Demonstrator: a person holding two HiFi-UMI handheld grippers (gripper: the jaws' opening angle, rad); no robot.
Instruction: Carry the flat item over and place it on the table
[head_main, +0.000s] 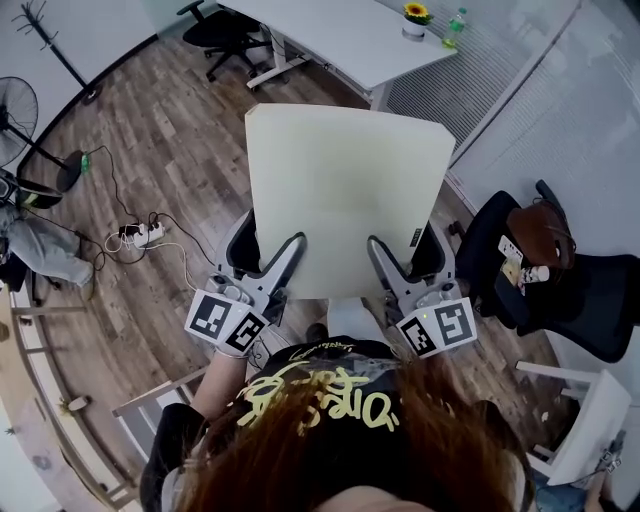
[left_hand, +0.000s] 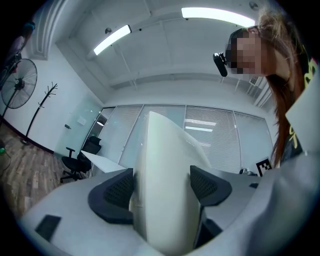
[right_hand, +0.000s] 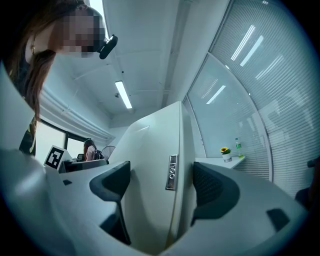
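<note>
flat panel (head_main: 345, 200) betw. both hand-held grippers, l (head_main: 268, 268) & r (head_main: 396, 268), above floor

Left gripper (head_main: 270, 245) and right gripper (head_main: 405, 245) level, jaws clamped.

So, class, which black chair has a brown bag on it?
The right-hand chair, beside the right claw; the other chair stands far off by the white desk.

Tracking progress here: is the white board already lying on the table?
No, the left tool and right tool hold the white board in the air, short of the table.
</note>
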